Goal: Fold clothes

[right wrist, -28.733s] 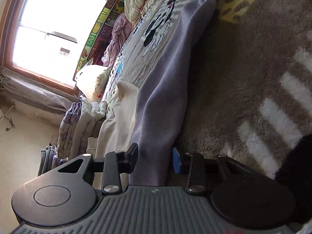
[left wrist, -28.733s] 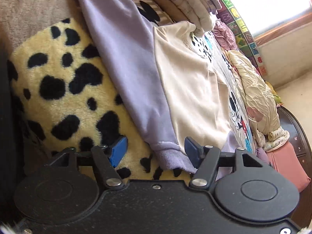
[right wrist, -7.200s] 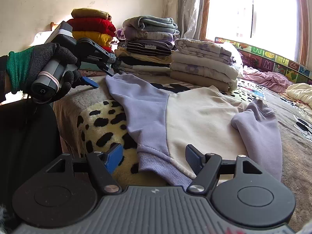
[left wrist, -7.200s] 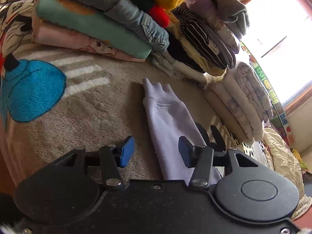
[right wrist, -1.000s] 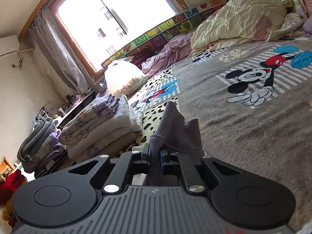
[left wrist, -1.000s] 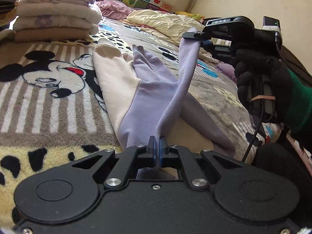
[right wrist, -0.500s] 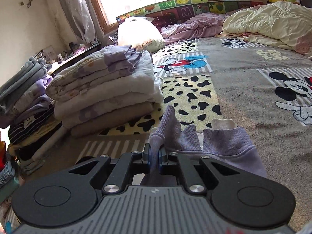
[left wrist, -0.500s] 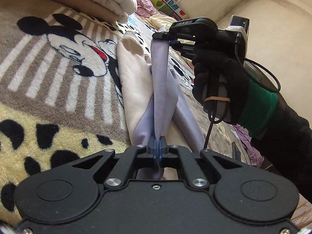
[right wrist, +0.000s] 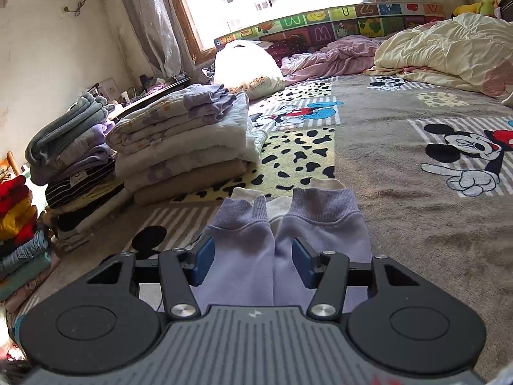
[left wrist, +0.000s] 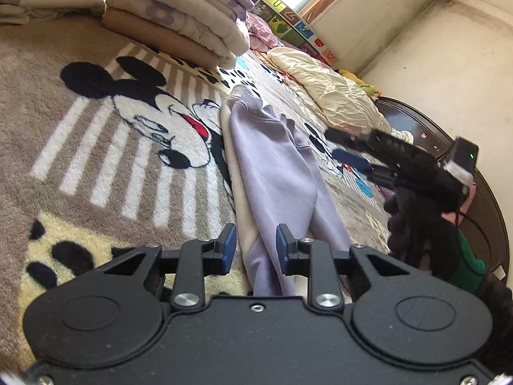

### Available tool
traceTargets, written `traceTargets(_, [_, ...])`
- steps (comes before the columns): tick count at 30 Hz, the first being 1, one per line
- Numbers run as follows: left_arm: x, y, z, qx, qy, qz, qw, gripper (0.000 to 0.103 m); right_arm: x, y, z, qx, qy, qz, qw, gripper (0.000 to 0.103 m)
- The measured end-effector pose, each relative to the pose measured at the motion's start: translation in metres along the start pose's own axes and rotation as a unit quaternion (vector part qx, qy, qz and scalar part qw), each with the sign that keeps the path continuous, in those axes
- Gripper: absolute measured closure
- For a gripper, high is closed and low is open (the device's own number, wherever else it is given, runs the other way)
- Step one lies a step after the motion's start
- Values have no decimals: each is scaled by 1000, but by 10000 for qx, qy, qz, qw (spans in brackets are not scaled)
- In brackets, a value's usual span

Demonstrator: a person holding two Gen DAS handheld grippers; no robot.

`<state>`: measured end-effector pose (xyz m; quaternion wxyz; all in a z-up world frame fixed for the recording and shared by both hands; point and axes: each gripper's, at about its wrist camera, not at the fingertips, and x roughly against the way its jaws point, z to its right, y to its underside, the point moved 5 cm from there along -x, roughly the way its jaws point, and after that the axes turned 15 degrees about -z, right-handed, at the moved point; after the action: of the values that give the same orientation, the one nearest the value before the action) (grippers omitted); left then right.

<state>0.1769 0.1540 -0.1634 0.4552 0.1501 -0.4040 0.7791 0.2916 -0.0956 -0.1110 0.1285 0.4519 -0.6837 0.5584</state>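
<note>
The purple and cream sweatshirt (left wrist: 272,173) lies folded long and thin on the cartoon mouse blanket (left wrist: 96,147). Its two purple cuffs (right wrist: 320,202) sit side by side. The left gripper (left wrist: 253,248) has its blue pads apart, just over the shirt's near end. The right gripper (right wrist: 253,261) is wide apart too, above the sleeves, holding nothing. A pile of folded clothes (right wrist: 179,147) sits close by.

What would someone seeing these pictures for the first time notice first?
Probably the lilac and cream sweatshirt, lying on the cartoon mouse blanket with both sleeves folded side by side, between the open left gripper and right gripper. Behind it, stacks of folded clothes stand by the window.
</note>
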Motion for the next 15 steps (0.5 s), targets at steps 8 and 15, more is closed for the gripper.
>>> traceTargets(8, [-15,-3,12,-328,-400,62,9986,79,62,89,43,-578,2,-21,9983,48])
traceTargets(15, [-28,8,5,-94,-778,-223,9967,78,59,155,79,-1718,-445,16,9841,48])
